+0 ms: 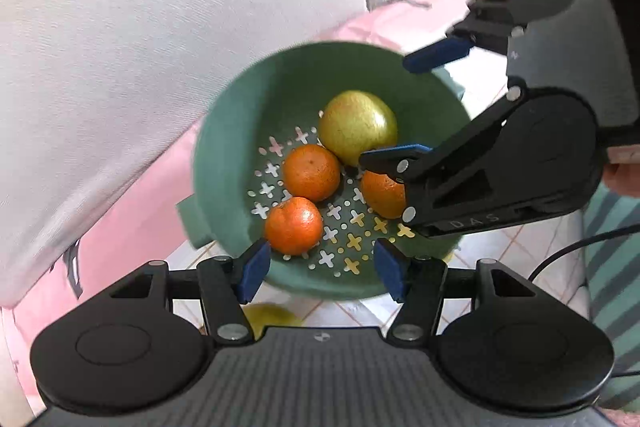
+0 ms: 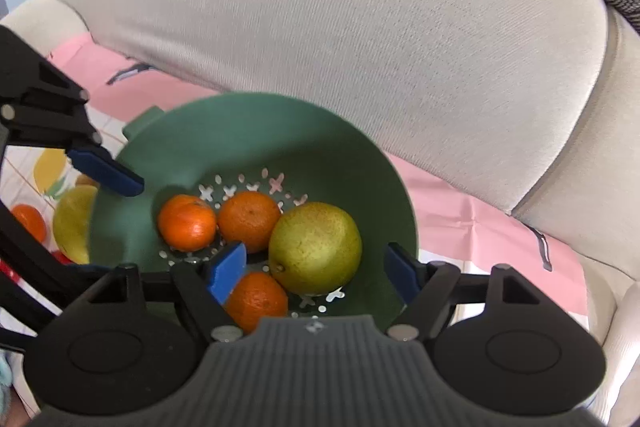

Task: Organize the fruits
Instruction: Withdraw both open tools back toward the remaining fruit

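A green colander (image 1: pixel 240 131) (image 2: pixel 240 131) holds three oranges (image 1: pixel 311 173) (image 2: pixel 249 221) and a yellow-green pear (image 1: pixel 356 127) (image 2: pixel 315 249). My left gripper (image 1: pixel 322 273) hovers open over the colander's near rim, with nothing between its blue pads. My right gripper (image 1: pixel 416 103) (image 2: pixel 316 273) is open above the colander's other side. The pear lies below its fingers, apart from both pads. It partly hides one orange (image 1: pixel 384 195) in the left wrist view. In the right wrist view, one blue-padded finger (image 2: pixel 106 173) of the left gripper reaches over the rim.
A beige chair cushion (image 1: pixel 160 27) (image 2: pixel 360 27) stands right behind the colander on a pink cloth (image 2: pixel 480 227). Beside the colander, on a fruit-print cloth, lie a yellow fruit (image 2: pixel 72 223) (image 1: pixel 268 315) and another orange (image 2: pixel 28 221). A black cable (image 1: pixel 560 255) runs at the right.
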`<state>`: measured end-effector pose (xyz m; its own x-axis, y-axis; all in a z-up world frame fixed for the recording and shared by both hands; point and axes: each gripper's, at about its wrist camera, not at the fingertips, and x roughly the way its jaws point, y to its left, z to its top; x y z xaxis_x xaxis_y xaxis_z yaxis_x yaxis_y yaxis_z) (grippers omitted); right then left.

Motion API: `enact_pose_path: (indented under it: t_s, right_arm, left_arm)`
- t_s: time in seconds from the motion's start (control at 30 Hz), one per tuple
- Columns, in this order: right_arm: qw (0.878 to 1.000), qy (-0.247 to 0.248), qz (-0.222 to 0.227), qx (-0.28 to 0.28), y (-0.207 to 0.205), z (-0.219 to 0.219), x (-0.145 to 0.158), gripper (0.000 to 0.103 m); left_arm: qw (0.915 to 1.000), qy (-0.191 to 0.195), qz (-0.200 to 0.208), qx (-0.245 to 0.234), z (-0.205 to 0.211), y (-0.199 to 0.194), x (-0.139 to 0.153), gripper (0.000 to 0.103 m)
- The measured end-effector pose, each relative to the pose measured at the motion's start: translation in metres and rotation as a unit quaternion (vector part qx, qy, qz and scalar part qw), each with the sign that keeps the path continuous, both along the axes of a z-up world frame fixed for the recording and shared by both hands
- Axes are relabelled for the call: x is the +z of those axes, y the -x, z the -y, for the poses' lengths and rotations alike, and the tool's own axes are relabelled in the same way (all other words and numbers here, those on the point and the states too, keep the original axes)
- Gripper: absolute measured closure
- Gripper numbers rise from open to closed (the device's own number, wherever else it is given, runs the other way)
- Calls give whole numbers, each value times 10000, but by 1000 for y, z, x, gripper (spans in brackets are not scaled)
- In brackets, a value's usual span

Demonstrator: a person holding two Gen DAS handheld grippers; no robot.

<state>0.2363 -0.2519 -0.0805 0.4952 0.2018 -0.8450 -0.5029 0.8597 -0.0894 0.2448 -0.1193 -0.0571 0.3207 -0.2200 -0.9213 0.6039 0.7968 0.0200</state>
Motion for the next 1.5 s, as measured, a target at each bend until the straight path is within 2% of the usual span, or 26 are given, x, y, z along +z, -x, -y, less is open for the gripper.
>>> enact_pose_path:
  t_s: [0.27,0.5,0.67,0.83,1.17,1.5]
  right_arm:
    - [9977,-560,235,-313,27,-1,26,28]
    - [9894,-1241,477,-591,60,-2,45,29]
    - [9818,-1659,590,-713,91,-10,45,29]
    - [9739,-2041,557,-817,120,-22,38,29]
    - [9781,-1948,505,-537,150,-52,16,29]
    - [9869,-1345,888,87,152,-88,-11,38]
  left_arm:
    - [9979,172,466,407,-26,30,32,33]
    - [9908,452,820,980,-60,59,61,33]
    - [9816,690,961,1496,-88,83,68,33]
    - [9755,683,975,1849,-111,105,63,33]
    - [9694,728,774,2212,-139,134,33,33]
    - [9611,929,624,2525,-150,134,3,33]
